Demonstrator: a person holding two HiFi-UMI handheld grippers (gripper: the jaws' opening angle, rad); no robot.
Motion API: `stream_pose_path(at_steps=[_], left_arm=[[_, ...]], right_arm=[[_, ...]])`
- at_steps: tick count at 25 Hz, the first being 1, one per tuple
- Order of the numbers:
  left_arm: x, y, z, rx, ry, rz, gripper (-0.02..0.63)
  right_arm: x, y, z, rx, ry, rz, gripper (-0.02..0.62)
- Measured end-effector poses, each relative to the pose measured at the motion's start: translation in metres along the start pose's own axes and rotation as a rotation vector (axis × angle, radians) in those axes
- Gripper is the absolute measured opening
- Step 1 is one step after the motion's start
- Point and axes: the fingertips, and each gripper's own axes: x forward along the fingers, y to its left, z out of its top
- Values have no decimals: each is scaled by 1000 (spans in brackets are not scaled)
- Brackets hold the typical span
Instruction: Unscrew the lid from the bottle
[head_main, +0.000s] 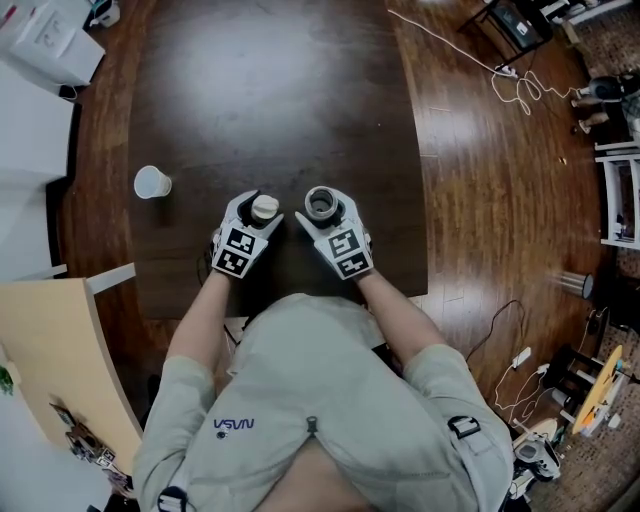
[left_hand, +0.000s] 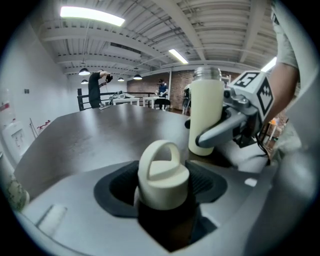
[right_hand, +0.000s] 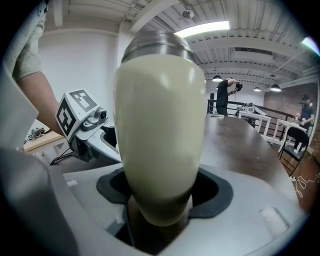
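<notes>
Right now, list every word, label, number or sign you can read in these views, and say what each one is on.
"NASA", seen upside down: chest of the person's shirt.
No letters, only patterns: the square markers on the cubes of the left gripper and right gripper.
No print visible on the bottle or the lid.
Too small to read: marks on the white object at top left.

L gripper (head_main: 262, 206) has cream lid (head_main: 265, 208) betw. its jaws. R gripper (head_main: 322, 201) just beside it, holding bottle (head_main: 321, 205), open mouth up. White cup (head_main: 152, 182) stands on dark table (head_main: 280, 90), left of L gripper, apart.
</notes>
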Motion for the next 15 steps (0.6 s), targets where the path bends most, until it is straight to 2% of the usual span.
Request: stream_pose_path(at_steps=[5,8,13,15], left_arm=[[5,-6,-11,31,66,-11,304],[12,-7,-19,21,96,-22,304],[10,-5,-11,3,88,-38,308],[7,-3,-6,-13,67,-35,322]], right_arm=[[-3,4,-4,-29,-2,7,304],[-6,5,-8,-38,2,-4,304],[-4,2,-12,-23,15,7,305],[-3,1,-14,-12,23,20,331]])
